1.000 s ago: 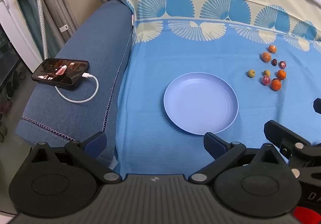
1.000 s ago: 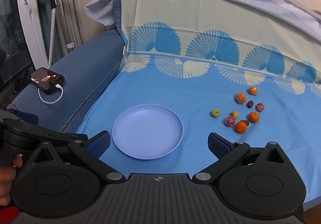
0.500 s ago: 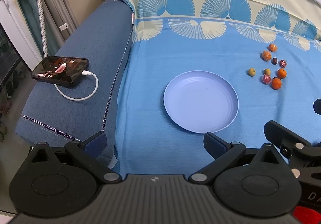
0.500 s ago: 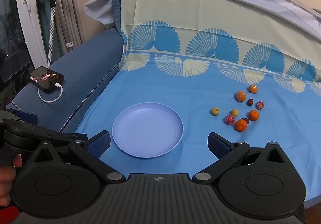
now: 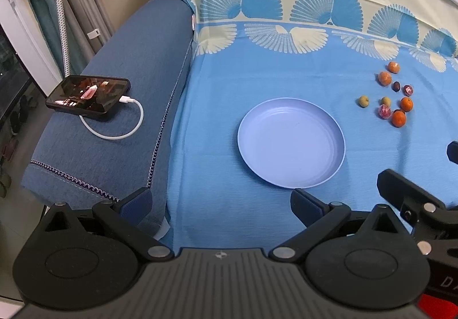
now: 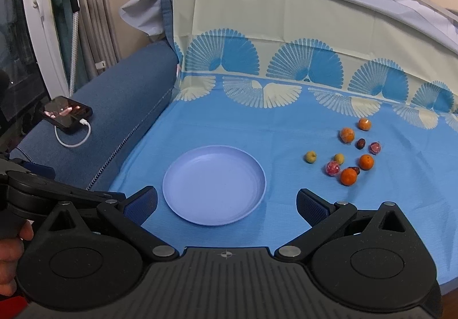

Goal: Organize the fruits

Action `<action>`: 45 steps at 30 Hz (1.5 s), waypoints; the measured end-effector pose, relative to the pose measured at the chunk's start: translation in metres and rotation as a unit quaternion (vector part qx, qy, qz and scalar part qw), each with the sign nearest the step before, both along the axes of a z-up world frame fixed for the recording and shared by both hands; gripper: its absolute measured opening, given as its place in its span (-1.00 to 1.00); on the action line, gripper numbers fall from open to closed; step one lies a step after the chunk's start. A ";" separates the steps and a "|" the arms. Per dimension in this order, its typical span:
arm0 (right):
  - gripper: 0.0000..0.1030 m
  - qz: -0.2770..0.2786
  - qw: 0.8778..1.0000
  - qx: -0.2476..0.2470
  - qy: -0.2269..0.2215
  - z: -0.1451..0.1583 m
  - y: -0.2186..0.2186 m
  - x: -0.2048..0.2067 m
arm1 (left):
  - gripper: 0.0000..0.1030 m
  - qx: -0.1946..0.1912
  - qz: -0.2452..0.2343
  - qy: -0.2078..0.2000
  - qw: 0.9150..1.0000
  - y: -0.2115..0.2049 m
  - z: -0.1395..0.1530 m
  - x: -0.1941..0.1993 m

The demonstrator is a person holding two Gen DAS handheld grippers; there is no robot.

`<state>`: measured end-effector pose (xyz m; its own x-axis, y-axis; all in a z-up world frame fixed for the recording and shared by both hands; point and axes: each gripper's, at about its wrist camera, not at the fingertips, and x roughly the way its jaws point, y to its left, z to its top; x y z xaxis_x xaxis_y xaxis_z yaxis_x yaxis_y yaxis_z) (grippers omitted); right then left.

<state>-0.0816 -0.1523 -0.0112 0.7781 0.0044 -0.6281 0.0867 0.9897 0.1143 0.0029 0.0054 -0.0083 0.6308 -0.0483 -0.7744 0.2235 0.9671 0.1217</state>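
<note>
Both the left gripper (image 5: 220,200) and right gripper (image 6: 227,206) are hovering with fingers spread wide, empty; the fruits (image 6: 347,151) are lying clustered, their spread running diagonally away from the plate (image 6: 214,184).

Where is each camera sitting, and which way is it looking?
Left wrist view: sits on the left hand-held gripper, looking forward and down at the plate; its own open fingers show, with part of the right hand-held gripper at the right edge.
Right wrist view: sits on the right hand-held gripper, facing the plate and fruits; its open fingers and a hand show.
Both share the plate, fruits, phone and blue cloth.
</note>
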 end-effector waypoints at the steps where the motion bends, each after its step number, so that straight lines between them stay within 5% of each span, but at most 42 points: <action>1: 0.99 0.001 1.000 0.004 -0.003 0.001 0.001 0.000 | 0.99 0.002 0.001 -0.005 1.000 0.001 0.001 0.000; 5: 0.99 0.011 0.999 0.036 -0.020 0.002 -0.001 -0.003 | 0.99 0.008 0.002 0.000 1.000 0.002 0.003 0.002; 9: 0.99 0.017 0.996 0.084 -0.015 -0.002 -0.010 -0.003 | 0.99 -0.036 -0.011 0.024 0.999 0.002 0.001 0.010; 13: 0.99 -0.024 0.998 0.051 -0.011 -0.014 -0.022 0.001 | 0.99 -0.031 -0.021 0.070 0.997 -0.019 -0.007 0.025; 17: 0.99 -0.093 0.996 0.016 0.004 -0.037 -0.051 0.011 | 0.99 0.021 -0.050 0.011 0.998 -0.055 -0.021 0.039; 21: 0.99 -0.156 0.987 0.012 0.022 -0.073 -0.100 0.030 | 0.99 0.052 -0.091 0.042 0.994 -0.101 -0.035 0.065; 26: 0.96 -0.181 0.983 -0.022 0.035 -0.132 -0.152 0.076 | 0.99 0.103 -0.140 0.033 0.984 -0.171 -0.063 0.101; 30: 0.30 -0.169 0.984 -0.010 0.049 -0.174 -0.186 0.117 | 0.99 0.107 -0.147 0.047 0.982 -0.208 -0.084 0.129; 34: -0.05 -0.154 0.986 -0.012 0.067 -0.204 -0.203 0.156 | 0.99 0.096 -0.162 0.064 0.980 -0.239 -0.105 0.150; 35: -0.32 -0.151 0.986 -0.022 0.061 -0.208 -0.205 0.159 | 0.99 0.093 -0.171 0.066 0.979 -0.250 -0.110 0.154; 41: -0.31 -0.242 0.966 -0.063 0.059 -0.203 -0.245 0.135 | 0.99 0.043 -0.208 0.095 0.972 -0.311 -0.142 0.168; 45: -0.30 -0.290 0.954 -0.019 0.068 -0.214 -0.271 0.131 | 0.84 0.036 -0.187 0.113 0.975 -0.339 -0.167 0.179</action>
